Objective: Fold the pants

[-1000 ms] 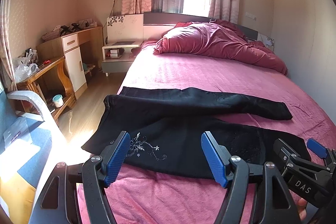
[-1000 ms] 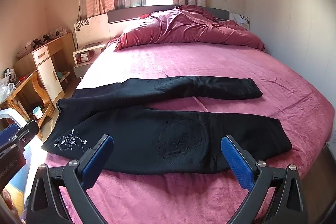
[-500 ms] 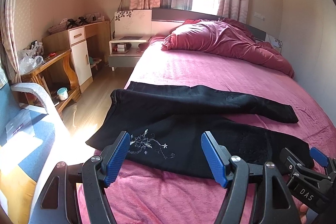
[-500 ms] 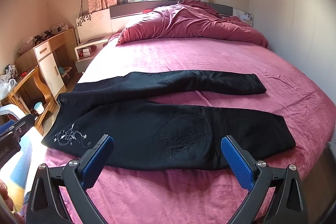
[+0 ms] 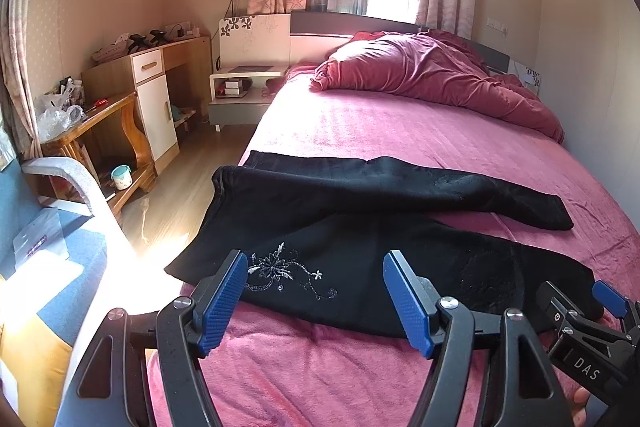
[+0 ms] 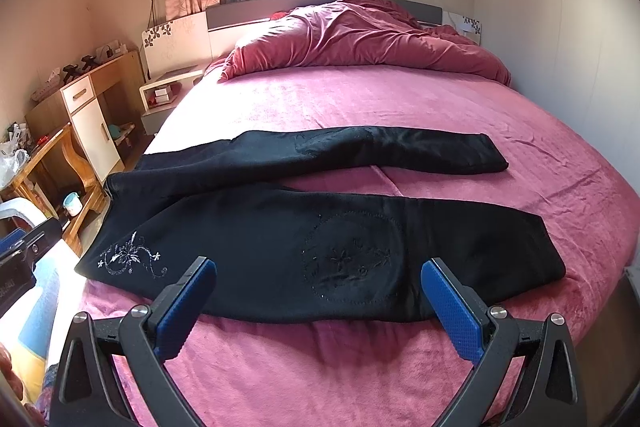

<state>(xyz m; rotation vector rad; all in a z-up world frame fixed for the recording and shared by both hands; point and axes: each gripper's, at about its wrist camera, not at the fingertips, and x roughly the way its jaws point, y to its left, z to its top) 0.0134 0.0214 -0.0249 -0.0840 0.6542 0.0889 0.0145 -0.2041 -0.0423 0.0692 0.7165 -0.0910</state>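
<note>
Black pants [image 5: 360,227] lie flat across the near end of the pink bed [image 5: 400,131], waist to the left, both legs spread out to the right; they also show in the right wrist view [image 6: 320,227]. A silver flower embroidery [image 5: 280,273] marks the near hip. My left gripper [image 5: 316,295] is open and empty, hovering just short of the hip edge. My right gripper [image 6: 320,307] is open and empty, just short of the near leg's knee patch [image 6: 352,259]. The right gripper also shows in the left wrist view [image 5: 580,319].
A crumpled red duvet [image 5: 432,75] lies at the head of the bed. A white nightstand [image 5: 244,87], a wooden desk [image 5: 152,75] and a low wooden table [image 5: 100,131] stand left of the bed. A chair [image 5: 60,227] is close at the left.
Both grippers have moved slightly forward and lower toward the near edge of the pants. The pants have not moved and both grippers stay open.
</note>
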